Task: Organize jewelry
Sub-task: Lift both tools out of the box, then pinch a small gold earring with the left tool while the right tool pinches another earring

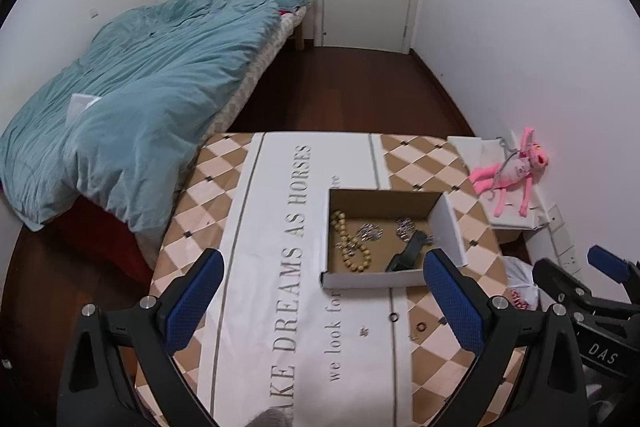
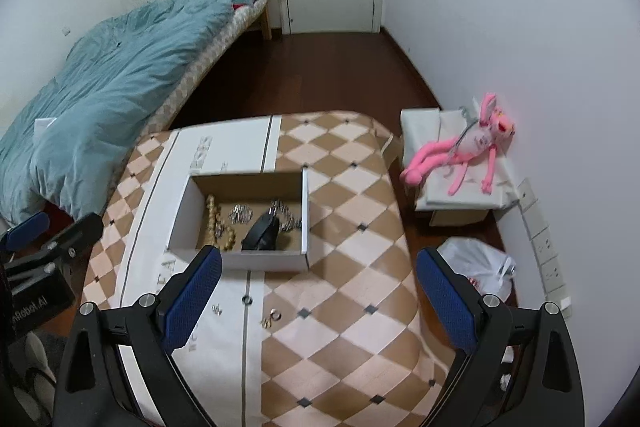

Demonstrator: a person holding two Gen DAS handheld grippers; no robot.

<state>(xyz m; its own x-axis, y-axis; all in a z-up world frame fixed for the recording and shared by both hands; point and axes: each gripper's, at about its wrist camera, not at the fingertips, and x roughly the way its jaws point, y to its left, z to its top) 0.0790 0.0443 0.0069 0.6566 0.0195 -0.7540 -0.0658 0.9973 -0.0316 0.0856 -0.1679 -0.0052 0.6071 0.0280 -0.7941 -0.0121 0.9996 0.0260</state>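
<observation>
Jewelry box [image 1: 372, 277] beyond both wide-open, empty grippers.

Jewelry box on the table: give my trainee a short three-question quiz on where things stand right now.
1. True or false: the cardboard box already holds the beaded bracelet.
2. Where do the small rings lie?
A. inside the box
B. on the tablecloth in front of the box
C. on the bed
3. Fill in: both the left gripper and the right gripper are ____ and hold nothing.

Key: 1 true; 2 B; 3 open.
</observation>
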